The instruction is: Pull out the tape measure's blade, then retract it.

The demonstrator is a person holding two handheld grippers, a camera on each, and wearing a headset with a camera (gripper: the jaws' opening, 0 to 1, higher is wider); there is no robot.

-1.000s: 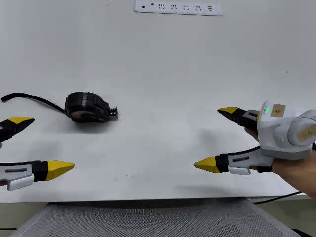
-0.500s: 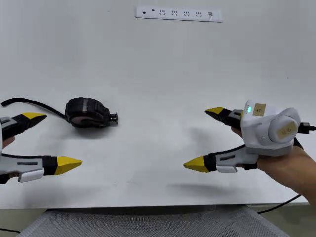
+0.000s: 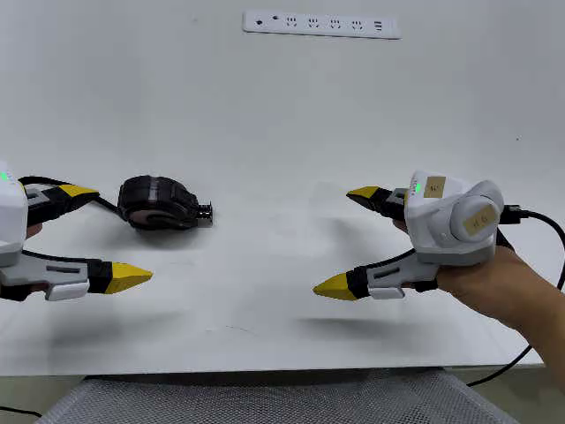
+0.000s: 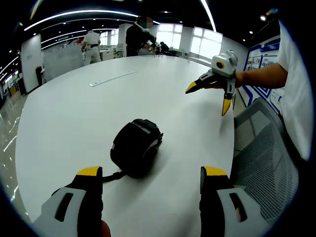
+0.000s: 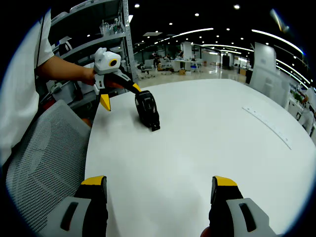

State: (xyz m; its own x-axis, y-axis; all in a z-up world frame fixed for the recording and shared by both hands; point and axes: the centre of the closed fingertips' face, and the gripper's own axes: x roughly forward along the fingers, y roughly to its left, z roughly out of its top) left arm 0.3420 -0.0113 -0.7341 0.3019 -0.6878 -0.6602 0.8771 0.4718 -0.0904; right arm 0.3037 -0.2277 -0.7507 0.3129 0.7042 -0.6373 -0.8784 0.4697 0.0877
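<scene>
A black tape measure (image 3: pixel 160 202) lies on the white table (image 3: pixel 265 115), its blade tip facing right and its black strap (image 3: pixel 35 181) trailing left. My left gripper (image 3: pixel 104 232) is open just left of it, yellow-tipped jaws wide apart and empty. From the left gripper view the tape measure (image 4: pixel 137 146) sits straight ahead between the jaws, a short way off. My right gripper (image 3: pixel 346 238) is open and empty at the right, well clear of the case. In the right gripper view the tape measure (image 5: pixel 147 109) lies far ahead beside the left gripper (image 5: pixel 117 88).
A white power strip (image 3: pixel 320 24) lies at the table's far edge. A mesh chair seat (image 3: pixel 265 397) sits below the near edge. A black cable (image 3: pixel 540 256) runs from the right gripper. People stand far off in the left gripper view (image 4: pixel 138 34).
Both grippers have moved inward: the left one closer to the tape measure, the right one leftward and up. The tape measure has not moved.
</scene>
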